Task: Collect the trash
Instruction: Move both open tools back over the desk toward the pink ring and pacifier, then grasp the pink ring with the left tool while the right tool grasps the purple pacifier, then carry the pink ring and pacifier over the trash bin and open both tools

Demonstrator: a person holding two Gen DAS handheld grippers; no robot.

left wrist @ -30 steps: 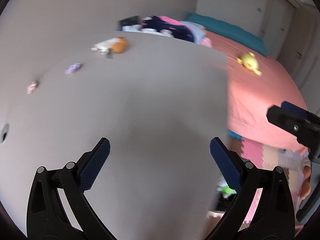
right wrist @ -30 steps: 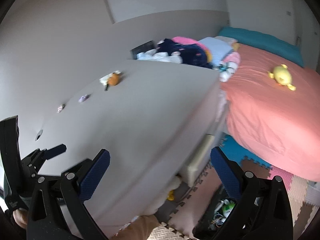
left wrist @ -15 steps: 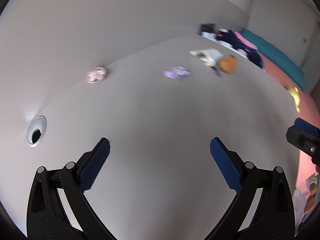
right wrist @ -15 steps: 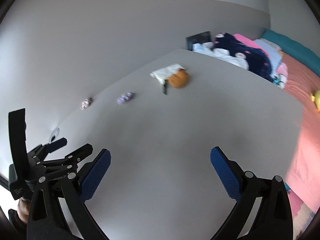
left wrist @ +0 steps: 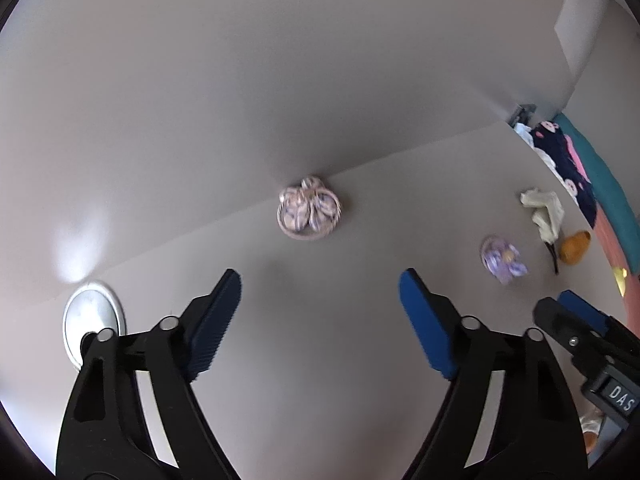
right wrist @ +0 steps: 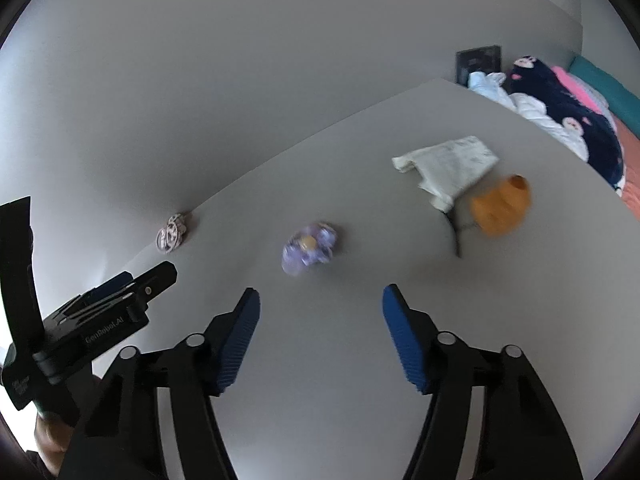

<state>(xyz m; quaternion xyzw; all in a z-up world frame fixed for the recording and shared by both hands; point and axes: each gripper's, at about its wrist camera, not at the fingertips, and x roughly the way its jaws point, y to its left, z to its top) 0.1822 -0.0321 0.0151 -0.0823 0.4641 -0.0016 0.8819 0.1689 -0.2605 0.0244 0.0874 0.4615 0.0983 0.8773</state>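
A pinkish crumpled wrapper (left wrist: 309, 211) lies on the grey desk (left wrist: 360, 380) against the wall, straight ahead of my open, empty left gripper (left wrist: 320, 308); it shows small in the right wrist view (right wrist: 173, 233). A purple crumpled wrapper (right wrist: 309, 249) lies just ahead and left of my open, empty right gripper (right wrist: 320, 316); it also shows in the left wrist view (left wrist: 503, 259). Farther right lie a white crumpled paper (right wrist: 450, 168) and an orange peel-like piece (right wrist: 500, 205) beside a thin black item (right wrist: 456, 236).
A round metal cable grommet (left wrist: 93, 320) sits in the desk at the left. A wall backs the desk. Beyond the desk's right end are piled clothes (right wrist: 560, 108) and a bed with a coral cover (left wrist: 624, 280). The left gripper's body shows in the right view (right wrist: 100, 312).
Both grippers have swung left and moved in over the desk toward the wrappers, which now look larger and closer. Both gripper openings look slightly narrower.
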